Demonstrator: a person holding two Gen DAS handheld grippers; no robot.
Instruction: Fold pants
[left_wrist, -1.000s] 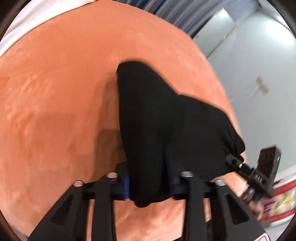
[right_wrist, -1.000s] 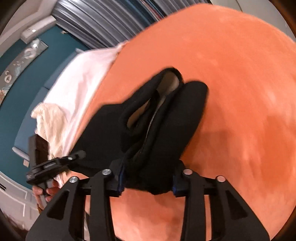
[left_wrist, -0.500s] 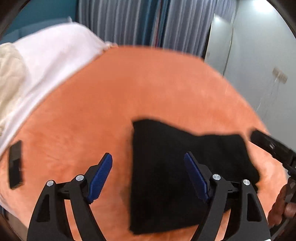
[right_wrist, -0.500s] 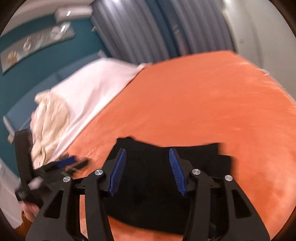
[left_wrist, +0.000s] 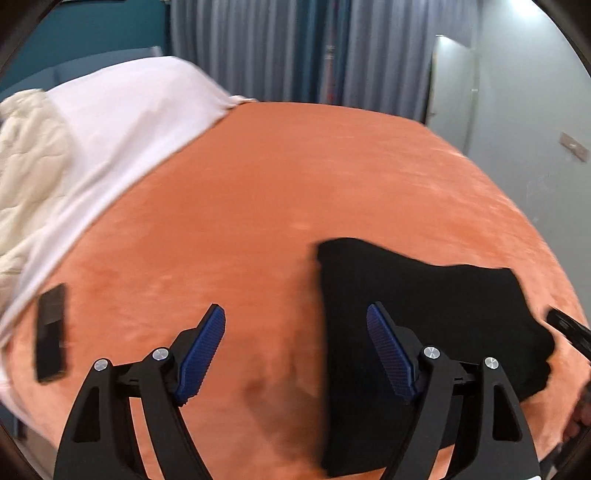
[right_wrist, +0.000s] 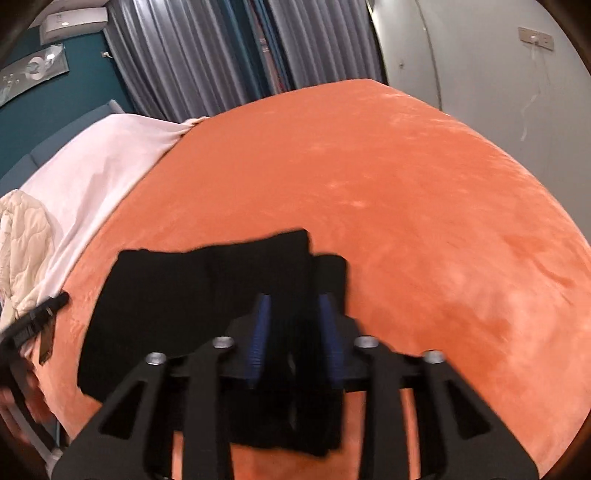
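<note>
Pants (left_wrist: 424, 332) lie folded flat on orange blanket (left_wrist: 295, 184), at 4 o'clock of left view. Left gripper (left_wrist: 295, 350) fingers spread, empty. Right gripper (right_wrist: 295, 336) fingers nearly together; whether pinching cloth, cannot tell. Fold looks nearly done; next likely smoothing

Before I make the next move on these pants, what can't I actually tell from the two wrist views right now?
- Right wrist view: whether the right gripper pinches the black pants or just hangs over them; dark cloth and motion blur hide it.
- Left wrist view: the pants' near edge is cut off by the left gripper and the frame.
- Both views: fold layers unreadable, cloth uniformly black.
- Left wrist view: dark flat object on the orange blanket is blurred, unidentifiable.
</note>
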